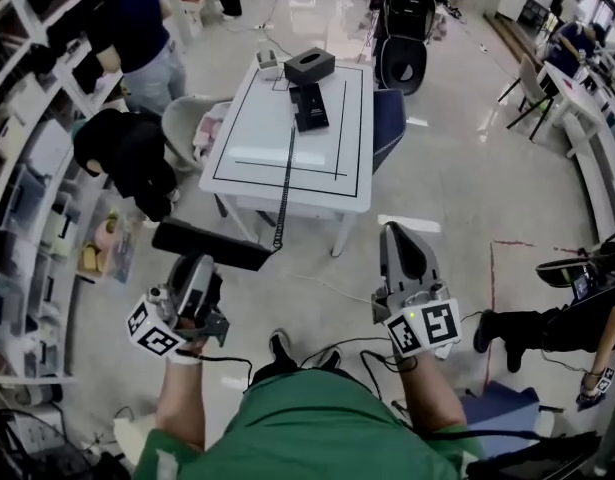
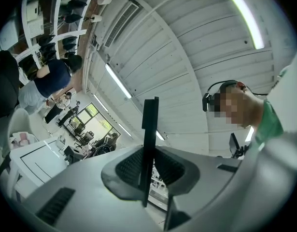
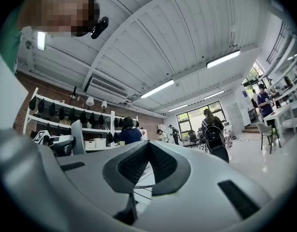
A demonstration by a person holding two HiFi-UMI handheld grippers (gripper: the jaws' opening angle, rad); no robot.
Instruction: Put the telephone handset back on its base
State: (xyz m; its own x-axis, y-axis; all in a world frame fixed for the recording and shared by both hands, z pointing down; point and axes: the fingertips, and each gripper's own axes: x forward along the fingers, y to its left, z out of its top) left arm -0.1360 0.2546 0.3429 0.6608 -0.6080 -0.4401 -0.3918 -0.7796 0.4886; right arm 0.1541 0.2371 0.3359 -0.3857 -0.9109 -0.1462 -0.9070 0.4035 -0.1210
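One carrying step looks unfinished: the left gripper (image 1: 200,265), clamped on the slim black plastic handset (image 1: 212,245), hangs well off the white table (image 1: 249,164), the right gripper (image 1: 393,232) is closed and empty, and the next move probably reaches for the black base (image 1: 309,107) near the table's far edge.

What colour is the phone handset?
The handset is black all over. It shows best in the head view.
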